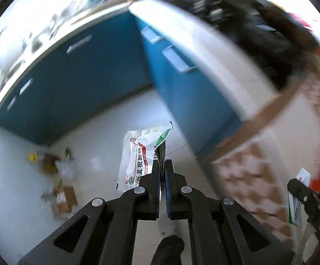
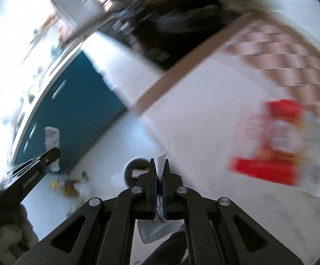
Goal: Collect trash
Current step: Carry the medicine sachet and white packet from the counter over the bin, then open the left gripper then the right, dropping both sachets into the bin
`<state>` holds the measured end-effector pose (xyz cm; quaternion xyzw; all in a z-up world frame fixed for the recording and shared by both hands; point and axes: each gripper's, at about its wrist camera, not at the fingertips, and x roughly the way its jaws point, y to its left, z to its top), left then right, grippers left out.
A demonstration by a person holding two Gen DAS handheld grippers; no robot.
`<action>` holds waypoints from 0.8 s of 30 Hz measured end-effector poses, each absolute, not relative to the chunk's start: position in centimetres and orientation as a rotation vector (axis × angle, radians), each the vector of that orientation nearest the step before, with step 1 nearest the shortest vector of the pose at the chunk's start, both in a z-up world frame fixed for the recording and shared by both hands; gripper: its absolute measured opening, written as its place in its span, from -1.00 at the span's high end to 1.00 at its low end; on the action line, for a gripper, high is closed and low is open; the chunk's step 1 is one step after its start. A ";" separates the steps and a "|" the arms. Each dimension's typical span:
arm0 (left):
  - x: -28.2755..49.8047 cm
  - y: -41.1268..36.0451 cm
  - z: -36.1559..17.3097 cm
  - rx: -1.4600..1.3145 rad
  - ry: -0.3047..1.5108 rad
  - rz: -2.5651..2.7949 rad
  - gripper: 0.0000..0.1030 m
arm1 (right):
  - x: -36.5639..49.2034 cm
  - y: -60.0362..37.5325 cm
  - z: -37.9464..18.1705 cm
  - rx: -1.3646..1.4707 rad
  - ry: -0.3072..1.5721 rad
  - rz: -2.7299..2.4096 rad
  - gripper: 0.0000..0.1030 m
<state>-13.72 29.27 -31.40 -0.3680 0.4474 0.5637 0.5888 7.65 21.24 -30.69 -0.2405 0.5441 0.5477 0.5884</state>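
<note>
Left gripper (image 1: 162, 165), clenched on a white medicine sachet (image 1: 138, 156) at frame centre; the sachet's long axis runs up the frame, away from the fingers, free end toward the blue cabinet (image 1: 82, 84). Right gripper (image 2: 159, 165), clamped on a white wrapper (image 2: 161, 161) at lower centre, tip upward. Risk: both pieces are pinched by an edge only, so a quick swing could slip them onto the floor (image 1: 102, 137).

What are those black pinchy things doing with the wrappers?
A person is picking up trash with two hand-held tools. The left gripper is shut on a white sachet with red and green print. The right gripper is shut on a white wrapper. More litter lies on the floor by the blue cabinets.
</note>
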 end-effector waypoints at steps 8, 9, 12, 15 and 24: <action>-25.2 33.2 -49.8 -1.212 1.047 1.271 0.96 | -5.9 27.7 -46.3 -0.751 1.363 1.409 0.94; -26.3 33.7 -52.8 -1.275 1.048 1.237 0.96 | -7.3 28.4 -49.1 -0.776 1.385 1.411 0.94; -29.4 34.8 -61.4 -1.455 0.994 1.139 0.96 | -10.2 29.9 -57.0 -0.819 1.472 1.412 0.94; -31.4 35.5 -67.6 -1.547 0.979 1.108 0.95 | -12.1 31.2 -64.9 -0.836 1.565 1.406 0.94; -34.6 36.6 -79.1 -1.667 0.941 1.100 0.37 | -13.8 33.3 -82.7 -0.877 1.729 1.326 0.86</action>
